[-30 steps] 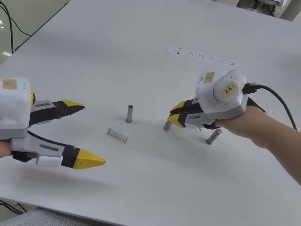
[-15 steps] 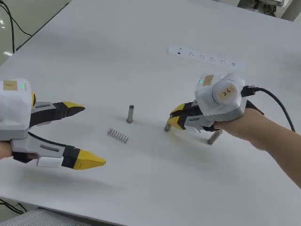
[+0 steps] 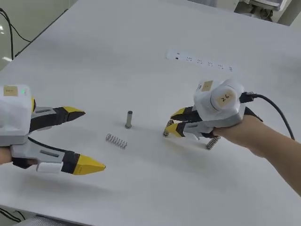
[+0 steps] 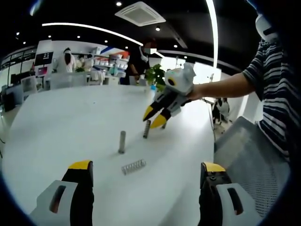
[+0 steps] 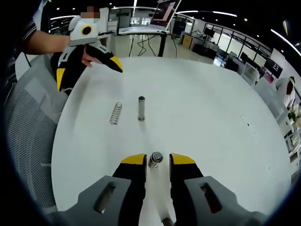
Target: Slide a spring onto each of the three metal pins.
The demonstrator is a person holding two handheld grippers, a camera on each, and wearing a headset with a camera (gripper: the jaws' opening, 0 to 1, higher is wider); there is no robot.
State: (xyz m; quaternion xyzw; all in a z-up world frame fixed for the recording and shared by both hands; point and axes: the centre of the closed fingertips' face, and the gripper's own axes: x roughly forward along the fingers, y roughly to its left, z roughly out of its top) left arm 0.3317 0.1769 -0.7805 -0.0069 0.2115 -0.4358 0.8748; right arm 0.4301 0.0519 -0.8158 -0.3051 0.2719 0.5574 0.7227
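Note:
A pin wearing a spring (image 3: 167, 128) stands upright between the slightly parted jaws of my right gripper (image 3: 175, 122); in the right gripper view its top (image 5: 155, 160) sits in the gap of that gripper (image 5: 158, 158), open with small gaps either side. Behind the right hand stands a second sprung pin (image 3: 212, 141). A bare pin (image 3: 129, 119) (image 5: 141, 108) (image 4: 122, 141) stands mid-table, and a loose spring (image 3: 116, 141) (image 5: 115, 113) (image 4: 133, 166) lies flat just in front of it. My left gripper (image 3: 83, 138) (image 4: 146, 165) hovers wide open and empty, left of them.
A white power strip (image 3: 202, 59) lies flat at the far side of the white table (image 3: 117, 56). A black cable (image 3: 277, 106) trails from the right gripper. The table's near edge runs just below the left gripper. Chairs and people stand beyond the table.
The right gripper's jaws, shut around the sprung pin a second ago, have parted slightly. The left gripper has held still and open. The head camera has shifted a little.

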